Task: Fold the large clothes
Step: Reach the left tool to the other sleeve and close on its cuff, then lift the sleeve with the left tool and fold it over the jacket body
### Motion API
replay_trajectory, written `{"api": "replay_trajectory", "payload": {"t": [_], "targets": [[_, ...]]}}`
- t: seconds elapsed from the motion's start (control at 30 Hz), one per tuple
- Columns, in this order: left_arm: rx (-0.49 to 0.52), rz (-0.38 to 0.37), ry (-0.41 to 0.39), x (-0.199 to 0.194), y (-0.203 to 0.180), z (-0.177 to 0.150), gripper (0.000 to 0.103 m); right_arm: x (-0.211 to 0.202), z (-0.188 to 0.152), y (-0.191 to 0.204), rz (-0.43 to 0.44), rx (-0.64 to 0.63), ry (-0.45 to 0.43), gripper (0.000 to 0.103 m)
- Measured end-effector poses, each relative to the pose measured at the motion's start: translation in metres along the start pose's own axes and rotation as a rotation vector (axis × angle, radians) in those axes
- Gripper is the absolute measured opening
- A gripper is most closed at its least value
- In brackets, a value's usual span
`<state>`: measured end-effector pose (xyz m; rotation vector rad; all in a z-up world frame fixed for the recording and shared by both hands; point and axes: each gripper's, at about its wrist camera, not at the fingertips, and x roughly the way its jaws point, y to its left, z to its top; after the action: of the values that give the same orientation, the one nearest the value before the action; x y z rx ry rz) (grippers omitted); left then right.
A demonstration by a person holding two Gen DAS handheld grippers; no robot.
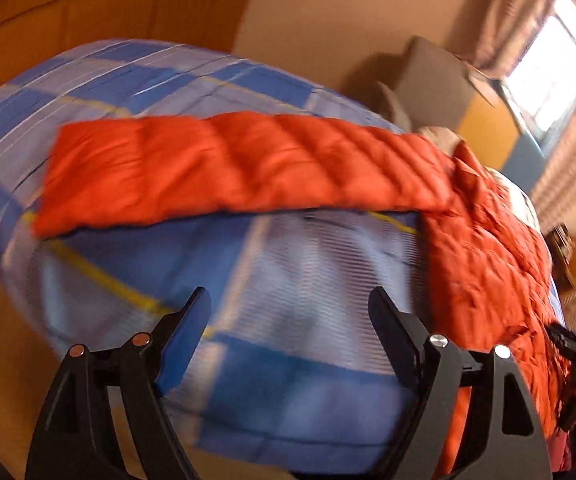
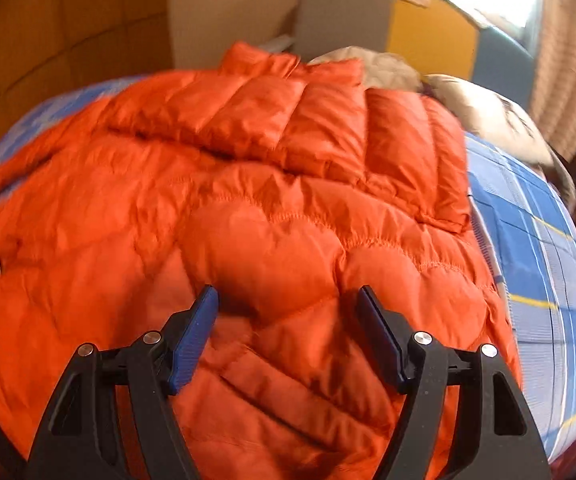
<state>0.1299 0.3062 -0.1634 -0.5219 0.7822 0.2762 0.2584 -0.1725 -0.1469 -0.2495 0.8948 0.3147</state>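
Observation:
An orange quilted down jacket (image 2: 272,208) lies spread on a bed with a blue checked sheet (image 1: 288,264). In the left wrist view one sleeve (image 1: 224,168) stretches flat to the left across the sheet, and the jacket's body (image 1: 488,264) lies at the right. My left gripper (image 1: 288,300) is open above bare sheet, in front of that sleeve, with nothing between its fingers. My right gripper (image 2: 288,296) is open just above the jacket's body, and the puffy fabric bulges up between its blue pads (image 2: 194,336) unpinched. The other sleeve (image 2: 328,128) lies folded across the jacket's upper part.
A beige pillow (image 2: 484,108) lies beyond the jacket's collar. A grey chair back (image 2: 340,12) stands behind the bed by a yellow and blue wall panel (image 2: 436,36). A bright window (image 1: 552,68) is at the right. Wooden wardrobe panels (image 1: 88,12) rise to the left.

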Motion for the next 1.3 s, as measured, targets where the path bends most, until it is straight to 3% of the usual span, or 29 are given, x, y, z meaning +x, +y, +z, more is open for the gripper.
{"api": "replay_trajectory", "payload": {"t": [0.27, 0.53, 0.73, 0.83, 0.97, 1.0, 1.1, 1.3], "targets": [[-0.099, 0.072, -0.013, 0.001, 0.035, 0.008, 0.082, 0.019, -0.011, -0.003, 0.011, -0.024, -0.015, 0.091], [-0.241, 0.085, -0.055, 0.008, 0.061, 0.027, 0.082, 0.024, -0.013, -0.007, 0.018, 0.003, -0.028, 0.092], [-0.38, 0.048, -0.095, 0.017, 0.081, 0.043, 0.078, 0.025, -0.013, -0.006, 0.009, 0.004, -0.023, 0.092], [-0.406, 0.047, -0.097, 0.024, 0.087, 0.05, 0.067, 0.025, -0.012, -0.005, 0.003, 0.003, -0.025, 0.092], [-0.414, 0.054, -0.081, 0.034, 0.093, 0.057, 0.024, 0.026, -0.013, -0.005, 0.006, 0.004, -0.026, 0.092], [-0.407, 0.059, -0.082, 0.035, 0.093, 0.058, 0.018, 0.026, -0.013, -0.005, 0.007, 0.004, -0.026, 0.092], [-0.359, 0.069, -0.1, 0.032, 0.085, 0.063, 0.008, 0.027, -0.013, -0.006, 0.012, 0.007, -0.028, 0.092], [-0.175, 0.015, -0.186, 0.003, 0.03, 0.085, 0.007, 0.026, -0.013, -0.006, 0.014, 0.013, -0.038, 0.093]]}}
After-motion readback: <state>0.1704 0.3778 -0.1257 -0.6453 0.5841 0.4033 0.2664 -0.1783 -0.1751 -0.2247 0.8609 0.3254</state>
